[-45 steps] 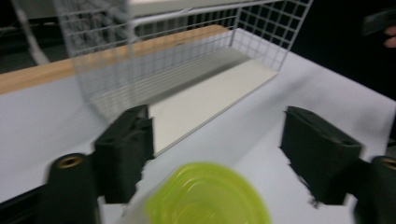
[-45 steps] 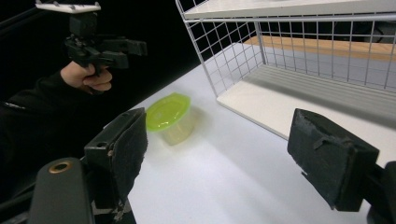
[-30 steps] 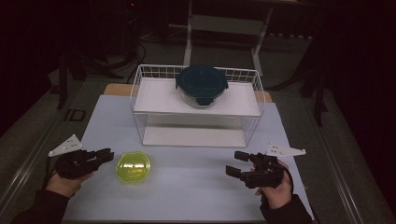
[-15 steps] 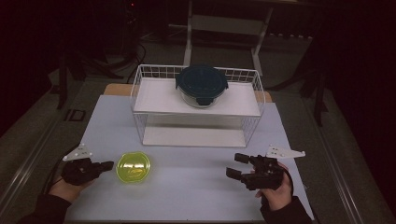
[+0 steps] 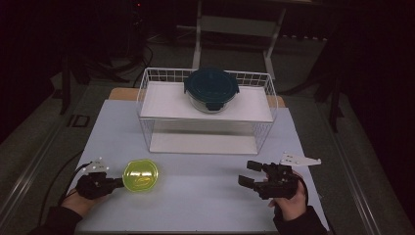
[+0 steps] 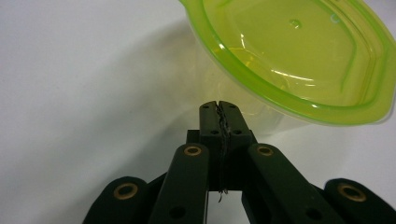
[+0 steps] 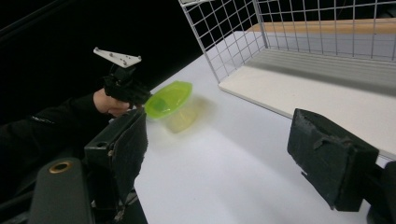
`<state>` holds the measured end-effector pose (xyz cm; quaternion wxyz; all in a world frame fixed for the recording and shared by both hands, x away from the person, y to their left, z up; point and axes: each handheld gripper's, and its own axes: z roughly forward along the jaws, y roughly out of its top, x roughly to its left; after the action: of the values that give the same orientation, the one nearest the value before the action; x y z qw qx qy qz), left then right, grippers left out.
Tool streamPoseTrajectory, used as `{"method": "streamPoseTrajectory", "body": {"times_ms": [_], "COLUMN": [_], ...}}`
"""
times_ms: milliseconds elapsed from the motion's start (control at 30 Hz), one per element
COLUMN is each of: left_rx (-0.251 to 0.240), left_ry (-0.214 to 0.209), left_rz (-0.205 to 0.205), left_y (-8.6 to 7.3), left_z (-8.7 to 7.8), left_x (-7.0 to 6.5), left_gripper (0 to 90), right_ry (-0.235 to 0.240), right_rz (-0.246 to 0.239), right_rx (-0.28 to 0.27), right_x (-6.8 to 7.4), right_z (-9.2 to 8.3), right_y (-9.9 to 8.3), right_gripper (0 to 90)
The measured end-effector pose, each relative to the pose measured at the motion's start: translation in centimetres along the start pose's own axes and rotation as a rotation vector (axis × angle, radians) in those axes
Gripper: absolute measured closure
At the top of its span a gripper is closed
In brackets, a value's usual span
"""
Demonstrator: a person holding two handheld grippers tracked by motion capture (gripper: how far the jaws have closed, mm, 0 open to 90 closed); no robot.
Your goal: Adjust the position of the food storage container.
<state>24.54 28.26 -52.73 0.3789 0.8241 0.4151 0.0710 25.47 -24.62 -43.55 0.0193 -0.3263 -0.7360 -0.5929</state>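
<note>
The work centres on the green-lidded container, which sits on the white table near the front-left corner, at about 7 o'clock from the wire rack. The left gripper lies low on the table at the container's 9 o'clock, tips just at its side. In the left gripper view its jaws are pressed fully together w/ nothing between them, just under the lid rim; whether the tips touch the tub wall is hard to tell. They've just been closing, and came together empty.

The right gripper rests at the container's 3 o'clock, well apart, jaws wide open & empty.

Judged step: approach to the container, no grip yet. A dark-lidded glass bowl sits on the rack's top shelf.

Next move prob. calls for reopening the left jaws, then setting them across the rim or lid edge before squeezing; closed tips could only nudge the light tub sideways.
</note>
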Motion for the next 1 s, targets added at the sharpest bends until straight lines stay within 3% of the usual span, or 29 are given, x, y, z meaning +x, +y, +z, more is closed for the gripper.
{"method": "streamPoseTrajectory", "body": {"times_ms": [267, 367, 433, 567, 767, 1000], "left_rx": [0.015, 0.008, -0.003, -0.005, -0.023, -0.002], "left_ry": [-0.027, -0.019, 0.018, 0.050, 0.038, 0.009], "left_rz": [0.031, 0.019, 0.017, 0.029, 0.015, 0.052], "left_y": [0.2, 0.3, 0.5, 0.9, 1.2, 1.6], "left_z": [1.0, 1.0, 0.8, 1.0, 1.6, 1.9], "left_x": [-1.1, -1.0, -0.2, 0.7, 1.6, 0.4], "left_gripper": [88.6, 88.6, 88.7, 88.7, 88.7, 88.7], "right_ry": [-0.005, -0.003, -0.004, -0.002, -0.005, -0.005], "right_rz": [-0.003, 0.000, 0.001, -0.001, 0.001, 0.005], "right_rx": [0.000, 0.000, 0.001, 0.000, 0.001, -0.004], "right_x": [0.0, 0.0, -0.1, 0.0, -0.1, -0.3], "right_z": [0.0, -0.1, -0.1, 0.0, 0.0, -0.2], "right_y": [0.0, -0.1, -0.1, -0.1, -0.1, -0.2], "right_gripper": [19.6, 19.6, 19.6, 19.6, 19.6, 19.6]}}
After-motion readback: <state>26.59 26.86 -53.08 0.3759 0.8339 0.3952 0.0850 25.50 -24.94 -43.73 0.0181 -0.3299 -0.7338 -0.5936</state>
